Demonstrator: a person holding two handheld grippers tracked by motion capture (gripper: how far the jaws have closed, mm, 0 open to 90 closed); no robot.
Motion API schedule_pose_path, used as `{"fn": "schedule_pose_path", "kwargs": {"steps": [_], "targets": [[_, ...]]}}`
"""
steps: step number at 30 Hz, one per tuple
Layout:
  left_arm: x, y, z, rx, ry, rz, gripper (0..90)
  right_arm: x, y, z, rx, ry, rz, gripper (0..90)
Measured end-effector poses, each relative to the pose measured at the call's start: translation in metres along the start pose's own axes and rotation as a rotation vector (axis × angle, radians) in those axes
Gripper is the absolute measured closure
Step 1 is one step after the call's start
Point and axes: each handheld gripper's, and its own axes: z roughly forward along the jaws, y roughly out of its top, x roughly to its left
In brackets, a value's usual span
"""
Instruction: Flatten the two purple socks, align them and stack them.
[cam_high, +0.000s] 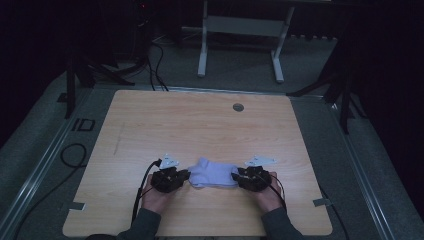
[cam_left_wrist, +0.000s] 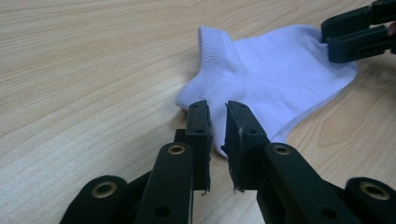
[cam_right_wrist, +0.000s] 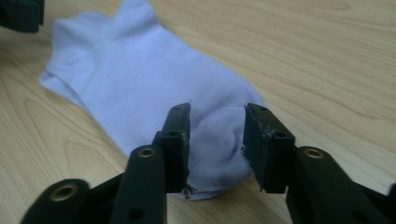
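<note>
Dim room, pale wooden table (cam_high: 200, 120). We see the left gripper (cam_left_wrist: 217, 122) with jaws slightly parted at the sock's (cam_left_wrist: 275, 74) heel end, pads off the cloth. The right gripper (cam_right_wrist: 217, 133) stands wider, the bunched toe between its jaws, unpressed. The white sock lies flat near the table's front edge, between both hands.

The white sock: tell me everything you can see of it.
The white sock is a short ankle sock of soft knit fabric with a ribbed cuff. It lies flat on the wooden table, near the person's edge. The left gripper has its jaws at the heel end, a narrow gap between them. The right gripper straddles the toe end, where the fabric bunches up between its parted jaws. Neither pair of pads looks pressed on the fabric.
</note>
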Motion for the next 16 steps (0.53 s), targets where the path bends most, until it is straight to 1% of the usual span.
{"fn": "schedule_pose_path", "kwargs": {"steps": [2, 5, 7, 9, 11, 12, 15, 16], "targets": [[0.003, 0.0, -0.001, -0.003, 0.007, -0.004, 78.3, -0.004, -0.001, -0.006, -0.024, -0.008, 0.02, 55.9], [0.005, 0.001, -0.002, -0.011, 0.016, -0.015, 76.9, -0.01, -0.003, -0.011, -0.044, -0.024, 0.049, 53.9], [0.007, 0.001, -0.003, -0.01, 0.029, -0.014, 75.8, -0.015, -0.004, -0.013, -0.047, -0.033, 0.066, 53.9], [0.009, 0.002, -0.003, -0.01, 0.051, -0.011, 75.1, -0.019, -0.006, -0.015, -0.048, -0.053, 0.075, 53.8], [0.012, 0.002, -0.003, -0.014, 0.058, -0.018, 74.9, -0.022, -0.007, -0.017, -0.049, -0.067, 0.08, 53.7], [0.012, 0.002, -0.003, -0.014, 0.058, -0.018, 75.0, -0.022, -0.007, -0.017, -0.049, -0.067, 0.08, 53.7], [0.015, 0.002, -0.005, -0.017, 0.077, -0.024, 74.9, -0.028, -0.008, -0.02, -0.052, -0.083, 0.088, 53.7], [0.015, 0.002, -0.005, -0.019, 0.085, -0.019, 74.7, -0.029, -0.009, -0.021, -0.05, -0.093, 0.089, 53.5]]}}
